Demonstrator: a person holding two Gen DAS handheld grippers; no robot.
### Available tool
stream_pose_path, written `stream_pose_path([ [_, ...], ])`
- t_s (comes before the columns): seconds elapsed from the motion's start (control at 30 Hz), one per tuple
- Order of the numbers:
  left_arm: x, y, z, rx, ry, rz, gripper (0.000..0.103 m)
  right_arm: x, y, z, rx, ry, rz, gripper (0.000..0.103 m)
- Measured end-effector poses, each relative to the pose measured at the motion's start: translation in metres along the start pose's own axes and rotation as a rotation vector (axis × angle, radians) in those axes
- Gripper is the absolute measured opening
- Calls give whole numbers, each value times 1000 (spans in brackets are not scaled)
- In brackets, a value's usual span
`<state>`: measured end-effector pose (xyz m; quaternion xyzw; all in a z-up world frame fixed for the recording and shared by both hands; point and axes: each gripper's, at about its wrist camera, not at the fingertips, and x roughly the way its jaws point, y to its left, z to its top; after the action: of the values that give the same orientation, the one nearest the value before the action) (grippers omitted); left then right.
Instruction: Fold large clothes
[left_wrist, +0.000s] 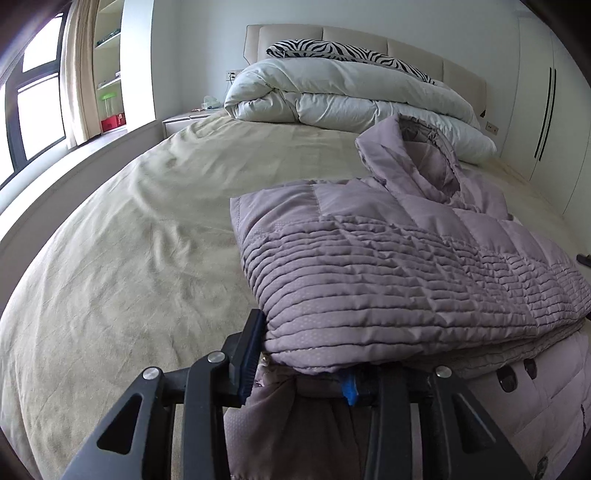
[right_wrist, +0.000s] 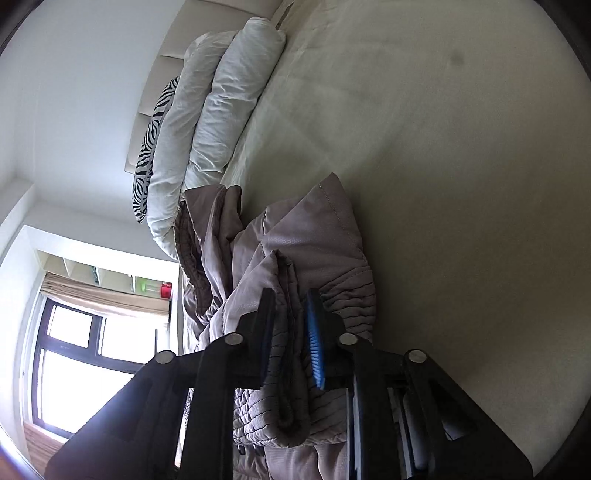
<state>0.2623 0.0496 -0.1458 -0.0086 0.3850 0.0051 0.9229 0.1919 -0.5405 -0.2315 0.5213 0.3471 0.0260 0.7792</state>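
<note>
One mauve jacket (left_wrist: 388, 273) lies folded on the bed (left_wrist: 129, 229); left gripper (left_wrist: 301, 363) clamps its near edge, right gripper (right_wrist: 291, 343) stands released around a fold.

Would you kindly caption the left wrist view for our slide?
Left hand-held gripper at the edge of a folded mauve quilted jacket on a beige bed.

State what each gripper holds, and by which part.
The left gripper clamps the jacket by its near folded edge. The right gripper stands open around a jacket fold, apparently not gripping.
</note>
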Motion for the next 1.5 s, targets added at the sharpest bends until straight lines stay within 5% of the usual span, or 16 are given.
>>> stream_pose_path([
  [0.07,-2,-3,2,19,14,13,44,-25,18,-2,-12,-60,-15,92],
  [0.1,-5,-2,2,13,27,0,47,-35,23,-4,-25,-98,-22,94],
  [0.23,-33,7,-10,-41,47,-87,72,-54,49,-7,-73,-82,48,94],
  [0.37,-72,26,-20,-112,12,-134,73,-41,94,-21,-221,6,76,90],
  [0.5,-93,35,17,-143,-94,-150,73,-5,135,-47,-351,87,38,83],
  [0.6,-69,21,52,-67,-87,-144,73,17,140,-62,-428,84,-102,83],
  [0.7,-25,7,64,-31,-4,-124,68,34,135,-71,-507,75,-210,70],
  [0.8,15,-6,50,21,100,-92,66,40,131,-76,-580,78,-219,68],
  [1.03,17,-6,35,41,100,-67,66,34,136,-80,-633,73,-236,69],
  [1.13,4,-5,37,33,53,-59,67,19,155,-83,-673,19,-179,69],
  [1.3,25,-6,24,48,95,-55,78,45,137,-91,-741,99,-286,75],
  [1.5,20,3,30,12,125,-85,81,49,139,-113,-910,55,-339,77],
])
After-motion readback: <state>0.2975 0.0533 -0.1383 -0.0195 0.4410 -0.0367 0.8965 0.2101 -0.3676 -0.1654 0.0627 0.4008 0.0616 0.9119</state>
